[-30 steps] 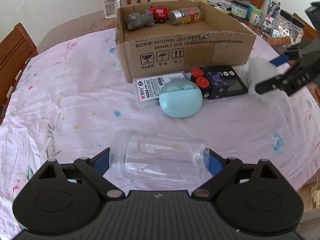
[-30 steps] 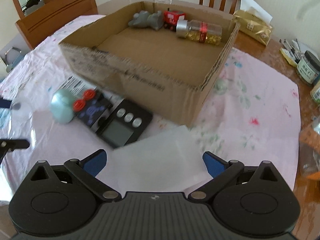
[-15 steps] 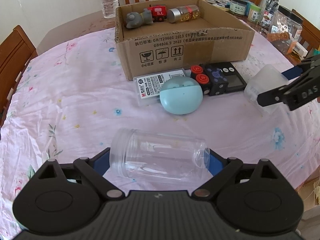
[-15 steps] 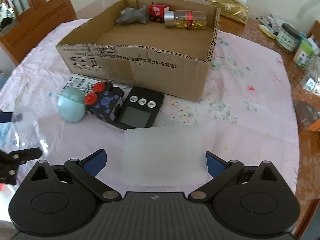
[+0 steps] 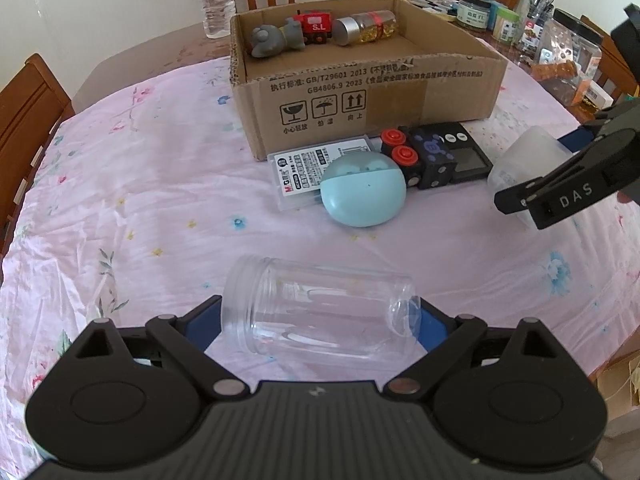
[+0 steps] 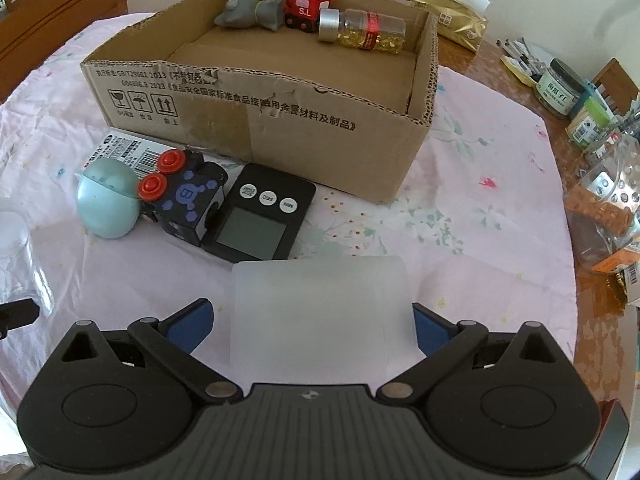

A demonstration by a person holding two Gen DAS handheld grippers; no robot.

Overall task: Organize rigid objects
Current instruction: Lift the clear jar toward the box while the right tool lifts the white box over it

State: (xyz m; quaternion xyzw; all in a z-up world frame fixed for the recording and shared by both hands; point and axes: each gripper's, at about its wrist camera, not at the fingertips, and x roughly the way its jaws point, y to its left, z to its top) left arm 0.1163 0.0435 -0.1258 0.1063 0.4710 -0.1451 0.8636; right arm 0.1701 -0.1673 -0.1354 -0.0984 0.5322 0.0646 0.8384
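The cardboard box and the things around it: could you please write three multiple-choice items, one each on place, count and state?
1. Where is the red toy train?
A. on the cloth
B. inside the cardboard box
C. in the left tool

2. How many round buttons are on the black timer?
A. two
B. three
C. five

3. How does the clear jar lie?
A. upright
B. upside down
C. on its side

Key: B, it sits against the box's far wall; B, three white buttons line its top; C, it lies sideways between the left tool's fingers.

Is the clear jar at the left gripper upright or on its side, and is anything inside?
On its side and empty: the clear jar lies crosswise between the left gripper fingers, tablecloth visible through it.
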